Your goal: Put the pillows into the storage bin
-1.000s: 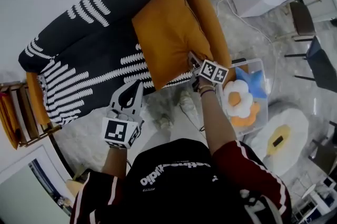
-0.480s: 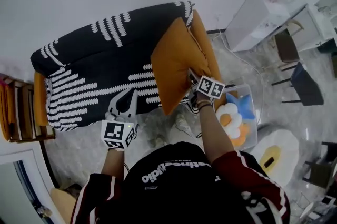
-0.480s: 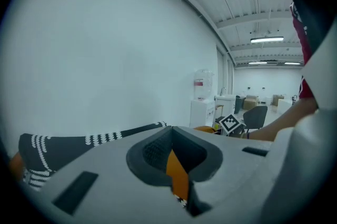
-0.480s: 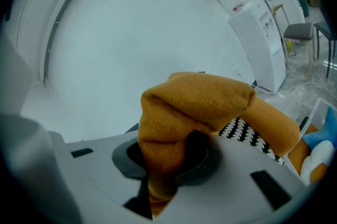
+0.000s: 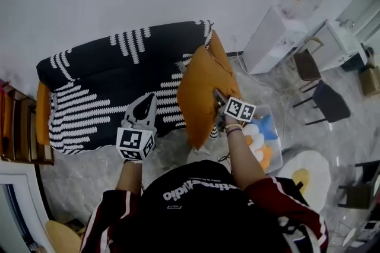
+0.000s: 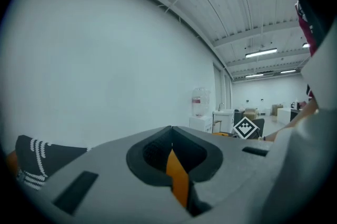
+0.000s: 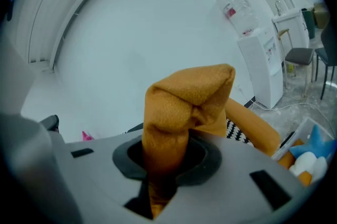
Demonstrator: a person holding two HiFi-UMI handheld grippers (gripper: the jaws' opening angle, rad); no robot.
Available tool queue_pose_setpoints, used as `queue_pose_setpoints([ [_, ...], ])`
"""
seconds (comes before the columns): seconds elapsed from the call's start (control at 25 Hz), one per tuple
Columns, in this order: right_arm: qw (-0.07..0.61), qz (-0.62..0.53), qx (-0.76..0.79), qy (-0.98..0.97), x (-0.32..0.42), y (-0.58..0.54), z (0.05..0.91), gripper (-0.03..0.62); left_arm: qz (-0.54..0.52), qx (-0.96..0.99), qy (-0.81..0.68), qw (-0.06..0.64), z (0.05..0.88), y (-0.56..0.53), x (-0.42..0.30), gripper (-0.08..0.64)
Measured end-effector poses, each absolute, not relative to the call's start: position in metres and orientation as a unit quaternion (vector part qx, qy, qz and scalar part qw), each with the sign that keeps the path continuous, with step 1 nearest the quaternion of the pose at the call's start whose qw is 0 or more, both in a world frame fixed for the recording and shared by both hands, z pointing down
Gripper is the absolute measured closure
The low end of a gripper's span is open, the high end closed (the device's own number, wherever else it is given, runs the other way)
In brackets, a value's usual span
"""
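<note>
Just tightened, right gripper grips orange pillow; left gripper shut; bin holds 2.

**Pillow comes up off the sofa**

The orange pillow, lying flat on the sofa seat a second ago, now hangs on edge from the right gripper. Its jaws have just been closing on a bunch of the fabric. The left gripper rises too, now showing against the sofa front instead of the floor.
</note>
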State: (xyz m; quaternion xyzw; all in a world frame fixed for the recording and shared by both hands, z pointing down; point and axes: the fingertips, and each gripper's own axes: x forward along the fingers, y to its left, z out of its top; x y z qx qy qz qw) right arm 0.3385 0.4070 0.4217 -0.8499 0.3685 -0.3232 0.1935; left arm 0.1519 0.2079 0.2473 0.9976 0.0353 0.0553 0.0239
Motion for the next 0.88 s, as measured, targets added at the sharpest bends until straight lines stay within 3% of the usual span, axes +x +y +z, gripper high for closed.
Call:
queue_pose_setpoints([
  [0.44, 0.196, -0.278, -0.874, 0.347, 0.305, 0.463, 0.368, 0.508, 0.021, 0.993, 0.108, 0.035, 0.229, 0.254, 0.158, 0.555],
  [0.88, 0.228, -0.213, -0.903, 0.294, 0.321, 0.578, 0.315, 0.506, 0.017, 0.982, 0.185, 0.034, 0.223, 0.34, 0.211, 0.555],
])
